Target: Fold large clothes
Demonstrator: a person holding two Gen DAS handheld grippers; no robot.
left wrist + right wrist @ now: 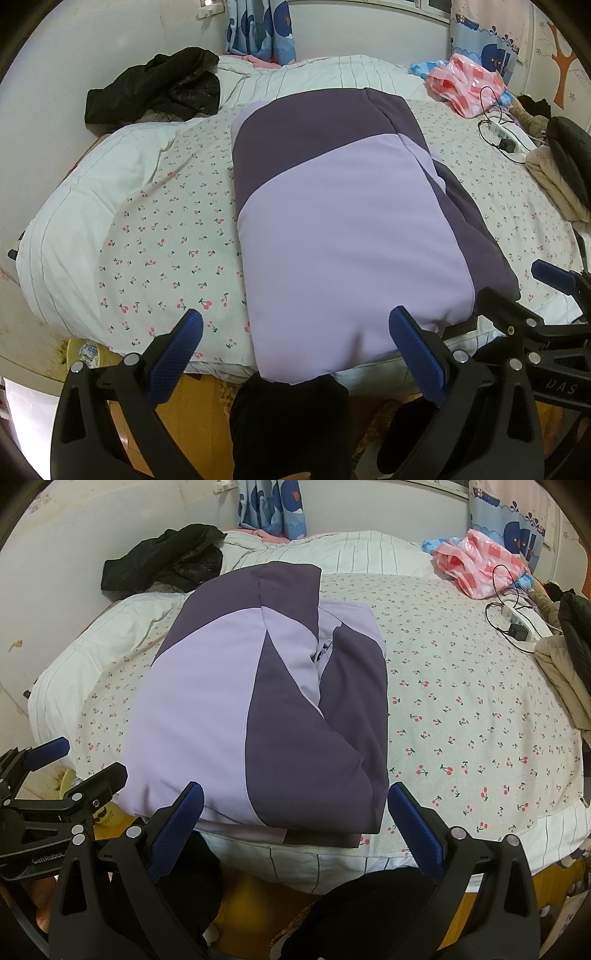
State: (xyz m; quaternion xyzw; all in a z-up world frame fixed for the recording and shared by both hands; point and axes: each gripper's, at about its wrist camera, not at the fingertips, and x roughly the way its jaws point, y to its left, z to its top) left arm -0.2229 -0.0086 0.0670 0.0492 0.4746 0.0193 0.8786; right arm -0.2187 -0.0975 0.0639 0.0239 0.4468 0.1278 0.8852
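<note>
A lilac and dark purple padded jacket (pixel 343 229) lies folded into a long block on the cherry-print bed sheet (pixel 166 229), its near end hanging a little over the bed's front edge. It also shows in the right wrist view (pixel 258 709). My left gripper (pixel 295 343) is open and empty, held just before the jacket's near end. My right gripper (pixel 295 812) is open and empty at the jacket's near edge. The right gripper also shows in the left wrist view (pixel 517 291), and the left gripper in the right wrist view (pixel 79 760).
A black jacket (pixel 155 85) lies at the bed's far left. A pink plastic bag (pixel 465 81), a white power strip (pixel 506 136) with cables and beige and black clothes (pixel 561 173) lie on the right. The person's dark-clad legs (pixel 291 424) stand on the wooden floor below.
</note>
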